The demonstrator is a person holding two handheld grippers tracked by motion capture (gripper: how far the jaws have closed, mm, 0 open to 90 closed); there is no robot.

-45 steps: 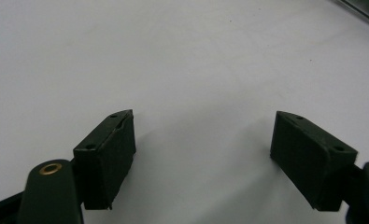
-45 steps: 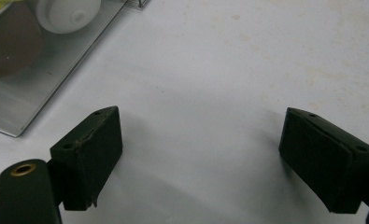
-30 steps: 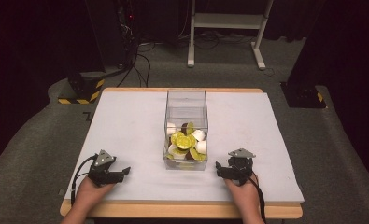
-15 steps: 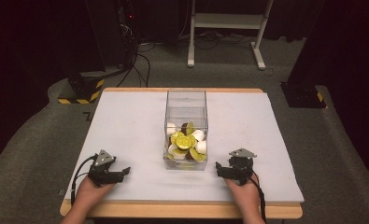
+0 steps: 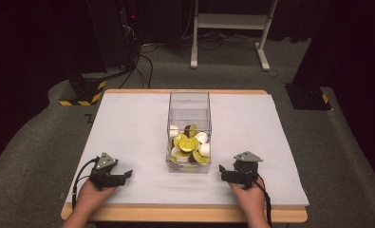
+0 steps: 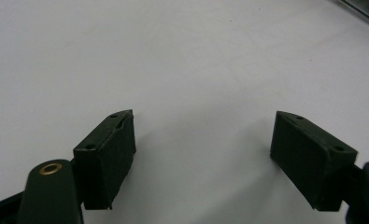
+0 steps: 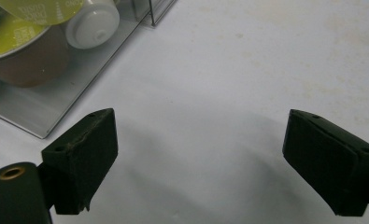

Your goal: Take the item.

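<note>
Clear plastic box (image 5: 189, 133) stands upright at mid-bench, open at the top, long axis running away from the person. Its near half holds a loose heap of coffee capsules (image 5: 189, 147): yellow-green foil lids, white and brown cup bodies, tipped at all angles.

Left gripper (image 5: 126, 175) rests on the white bench (image 5: 128, 123) near the front edge, well apart from the box, jaws spread with only bare sheet between them. Right gripper (image 5: 221, 171) lies just beside the box's near right corner, not touching it; its jaws have just been opening and now stand wide, nothing between them. In the right gripper view the box wall (image 7: 46, 100) shows a brown capsule (image 7: 30, 58) and a white one (image 7: 92, 22) pressed against it.

Handling, judged:
- Capsules: light, thin-walled, rigid enough for a gentle pinch but likely to dent under force. Foil lid is smooth and possibly puncturable; avoid clamping across it.
- Best hold: across the tapered body just below the rim flange, so the flange stops any slip.
- The heap is loose; neighbours will likely shift when one is drawn out.
- Box: stiff, slick, light, liable to slide or tip if nudged. The tall walls leave access from above alone.
</note>
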